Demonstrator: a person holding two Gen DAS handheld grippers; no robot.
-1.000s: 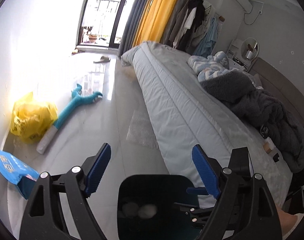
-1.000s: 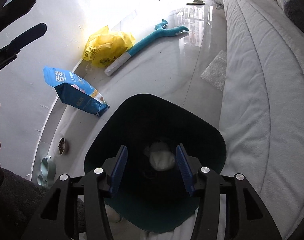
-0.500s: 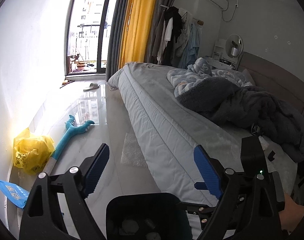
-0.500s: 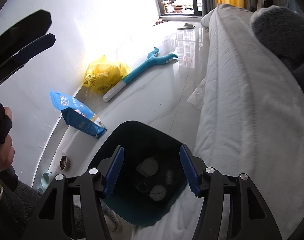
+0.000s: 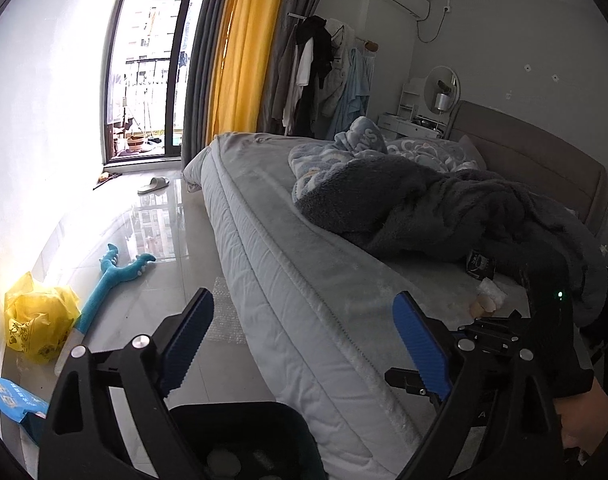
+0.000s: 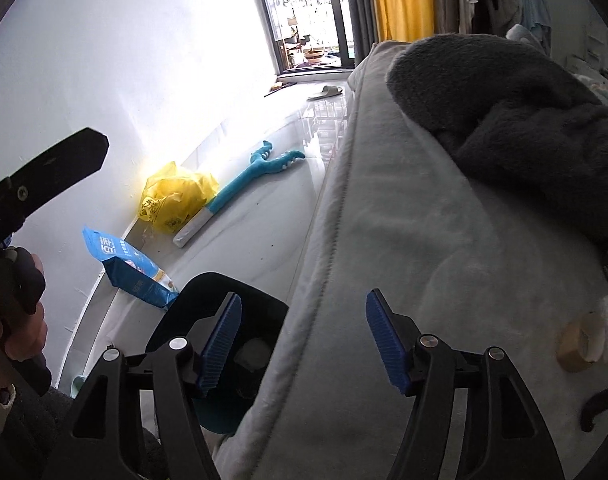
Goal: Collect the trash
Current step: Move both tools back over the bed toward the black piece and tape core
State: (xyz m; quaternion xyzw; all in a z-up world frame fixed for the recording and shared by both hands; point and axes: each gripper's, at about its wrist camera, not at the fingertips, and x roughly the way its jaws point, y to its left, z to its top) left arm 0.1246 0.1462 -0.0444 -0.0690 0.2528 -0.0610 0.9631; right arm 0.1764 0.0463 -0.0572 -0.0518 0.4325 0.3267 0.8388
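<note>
A dark trash bin [image 5: 244, 440] stands on the floor beside the bed and holds crumpled white paper; it also shows in the right wrist view [image 6: 224, 312]. My left gripper [image 5: 304, 344] is open and empty above the bin and the bed's edge. My right gripper [image 6: 304, 340] is open and empty over the grey mattress [image 6: 403, 220]. On the bed lie a tape roll [image 6: 579, 344], white crumpled paper [image 5: 489, 294] and a small dark packet [image 5: 479, 264]. A bubble wrap sheet [image 5: 224, 316] lies on the floor by the bed.
A yellow plastic bag [image 6: 176, 196], a blue pouch [image 6: 132, 268] and a teal long-handled toy [image 6: 248, 180] lie along the white wall. Dark and blue blankets [image 5: 423, 200] are heaped on the bed. A slipper [image 5: 154, 185] lies near the balcony door.
Both grippers have risen and tilted up from the bin toward the bed. The right gripper has moved right over the mattress and opened wider. The bin has slid to the frames' lower edge.
</note>
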